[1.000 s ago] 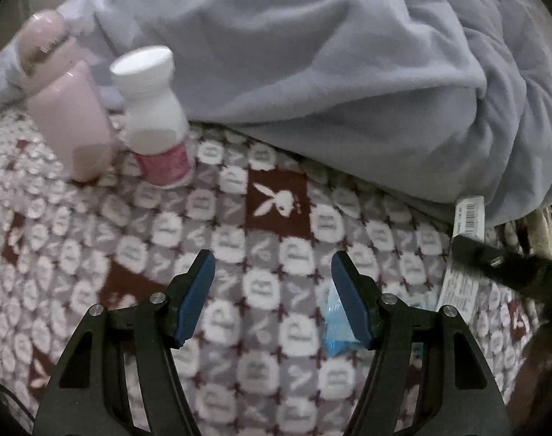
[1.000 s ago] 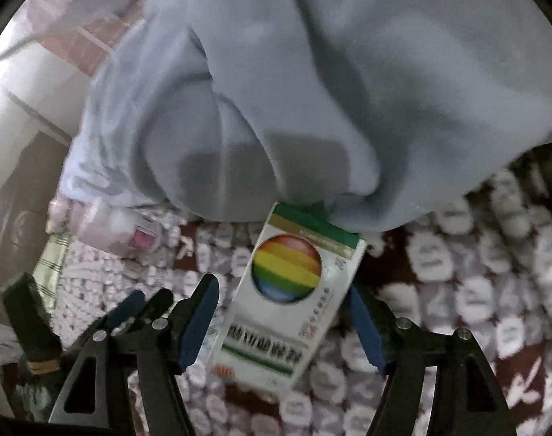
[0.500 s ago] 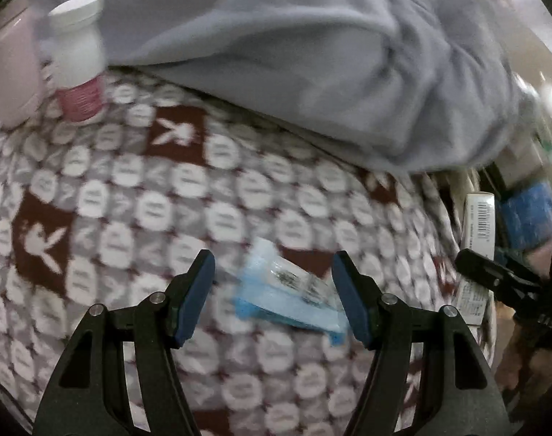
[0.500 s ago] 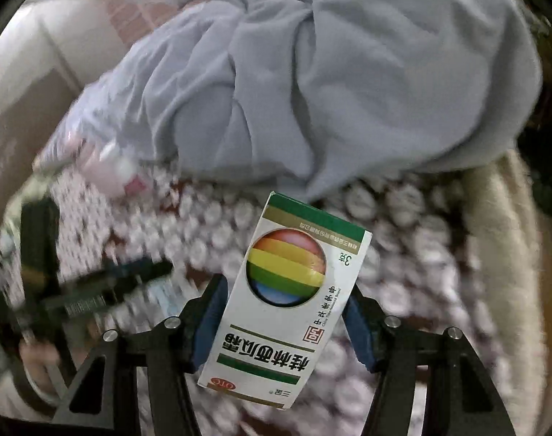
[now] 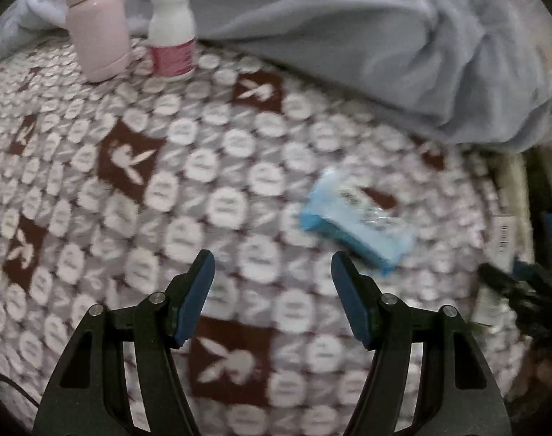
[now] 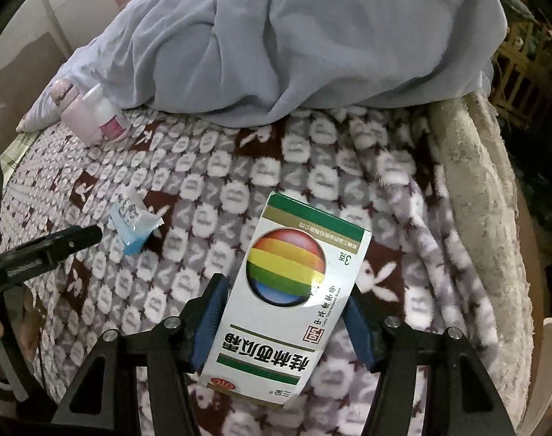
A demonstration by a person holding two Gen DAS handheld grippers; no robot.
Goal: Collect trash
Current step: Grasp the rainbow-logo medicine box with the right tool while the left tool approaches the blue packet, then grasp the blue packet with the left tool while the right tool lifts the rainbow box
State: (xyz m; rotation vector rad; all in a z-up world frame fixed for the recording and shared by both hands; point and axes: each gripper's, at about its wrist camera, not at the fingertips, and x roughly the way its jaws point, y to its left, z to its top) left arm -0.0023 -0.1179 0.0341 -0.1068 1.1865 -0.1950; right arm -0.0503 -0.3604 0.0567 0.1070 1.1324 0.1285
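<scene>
The right gripper (image 6: 283, 312) is clamped on a rainbow-printed medicine box (image 6: 288, 309). The left gripper (image 5: 272, 276) hangs apart and empty, a blue wrapper (image 5: 355, 223) on the blanket (image 5: 203, 167) at its 1 o'clock. Only the right view shows the blanket's fleecy cream edge (image 6: 475, 181).

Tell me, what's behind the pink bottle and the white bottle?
Behind the pink bottle and white pill bottle with pink label lies a rumpled grey-blue blanket. Whatever is under it stays hidden.

Pink flask (image 5: 96, 32), grey duvet (image 5: 348, 32)
</scene>
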